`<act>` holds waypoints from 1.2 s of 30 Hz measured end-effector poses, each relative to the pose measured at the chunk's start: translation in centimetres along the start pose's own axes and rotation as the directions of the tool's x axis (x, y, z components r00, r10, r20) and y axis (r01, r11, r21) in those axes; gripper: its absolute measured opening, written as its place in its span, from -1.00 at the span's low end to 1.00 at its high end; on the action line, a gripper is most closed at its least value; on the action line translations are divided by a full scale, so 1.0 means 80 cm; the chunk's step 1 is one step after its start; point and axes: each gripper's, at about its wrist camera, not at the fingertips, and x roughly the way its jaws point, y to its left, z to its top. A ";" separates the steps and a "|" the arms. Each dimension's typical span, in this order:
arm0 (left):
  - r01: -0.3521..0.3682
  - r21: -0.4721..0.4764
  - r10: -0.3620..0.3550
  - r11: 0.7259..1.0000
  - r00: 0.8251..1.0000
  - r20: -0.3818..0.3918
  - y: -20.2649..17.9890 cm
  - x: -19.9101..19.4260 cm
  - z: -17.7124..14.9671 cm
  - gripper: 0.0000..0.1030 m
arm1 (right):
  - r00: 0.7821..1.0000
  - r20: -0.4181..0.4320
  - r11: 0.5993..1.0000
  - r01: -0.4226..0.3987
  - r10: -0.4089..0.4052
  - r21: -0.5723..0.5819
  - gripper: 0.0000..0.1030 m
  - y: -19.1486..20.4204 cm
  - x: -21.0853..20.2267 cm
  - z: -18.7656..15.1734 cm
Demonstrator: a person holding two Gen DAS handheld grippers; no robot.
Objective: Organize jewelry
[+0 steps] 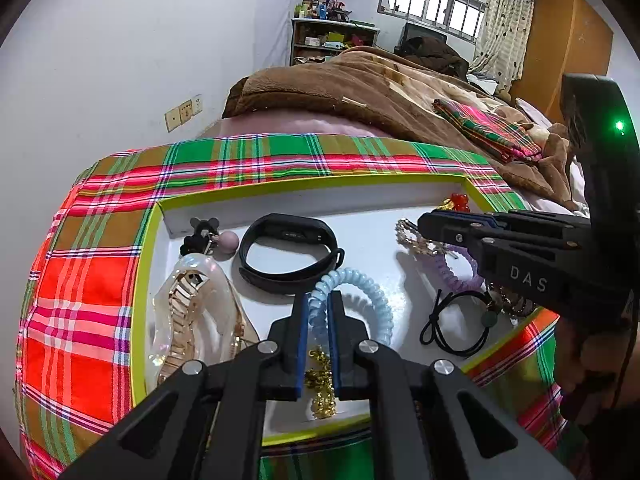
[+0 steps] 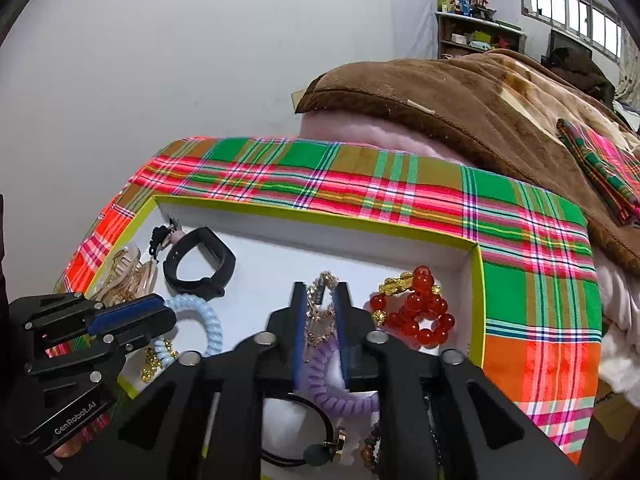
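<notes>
Plaid cloth [image 1: 88,280] in red, green and brown covers the surface, and on it sits a shallow white tray with a yellow-green rim [image 1: 144,272], presumably there to keep all the small pieces in one place while they are sorted.

Left wrist view: the left tongs [image 1: 318,312] point down into the tray at 6 o'clock, their blue pads drawn narrow around one side of the pale blue spiral hair tie [image 1: 376,304]; they appear to pinch its coil, the likely way to lift something so springy. A gold bead chain [image 1: 320,384] lies just beneath them. At 11 o'clock lies a black wristband [image 1: 288,256], at 9 o'clock a clear claw clip [image 1: 192,304], and at 4 o'clock a black elastic [image 1: 452,328]. The right tongs [image 1: 430,220] reach in from 3 o'clock.

Right wrist view: the right tongs [image 2: 320,300] stand slightly apart, straddling a gold hair clip [image 2: 320,312] and the purple spiral tie [image 2: 332,384] below it. Whether the pads press on either I cannot tell. Red beads [image 2: 420,312] sit bunched at 2 o'clock near the tray's corner, apart from the tongs.

Nothing looks sorted yet, so the work seems at an early stage.
</notes>
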 end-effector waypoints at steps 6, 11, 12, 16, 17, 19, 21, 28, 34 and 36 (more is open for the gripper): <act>0.007 0.002 -0.007 1.000 1.000 0.016 -0.003 -0.009 0.004 -0.80 | 1.000 0.029 1.000 0.003 -0.003 0.010 -0.69 0.001 -0.020 0.000; 0.005 -0.004 -0.004 1.000 0.999 0.032 -0.005 -0.026 0.002 -0.79 | 0.998 0.057 1.000 0.010 -0.010 0.011 -0.69 0.006 -0.047 -0.008; 0.003 -0.004 -0.003 1.000 0.999 0.036 -0.005 -0.029 0.002 -0.79 | 0.998 0.064 1.000 0.014 -0.014 0.010 -0.69 0.007 -0.054 -0.011; -0.006 -0.006 0.006 1.000 0.998 0.055 -0.008 -0.051 -0.005 -0.77 | 0.997 0.080 1.000 0.022 -0.022 0.010 -0.69 0.013 -0.078 -0.022; -0.008 -0.007 0.008 1.000 0.998 0.060 -0.010 -0.057 -0.007 -0.75 | 0.996 0.085 1.000 0.023 -0.024 0.010 -0.69 0.015 -0.086 -0.026; -0.014 -0.008 0.015 1.000 0.997 0.069 -0.012 -0.069 -0.012 -0.69 | 0.995 0.093 1.000 0.026 -0.027 0.011 -0.69 0.018 -0.100 -0.034; -0.019 -0.010 0.019 1.000 0.997 0.076 -0.014 -0.081 -0.018 -0.67 | 0.994 0.101 0.999 0.028 -0.029 0.016 -0.69 0.022 -0.115 -0.043; -0.029 -0.021 0.031 0.999 0.995 0.098 -0.023 -0.118 -0.043 -0.65 | 0.991 0.125 0.999 0.041 -0.041 0.004 -0.67 0.039 -0.164 -0.077; -0.040 -0.045 0.044 0.998 0.994 0.096 -0.029 -0.142 -0.072 -0.61 | 0.990 0.133 0.999 0.047 -0.047 0.000 -0.66 0.054 -0.193 -0.108; -0.037 -0.052 0.042 0.998 0.994 0.098 -0.031 -0.150 -0.083 -0.61 | 0.990 0.133 0.999 0.051 -0.050 -0.004 -0.65 0.058 -0.201 -0.117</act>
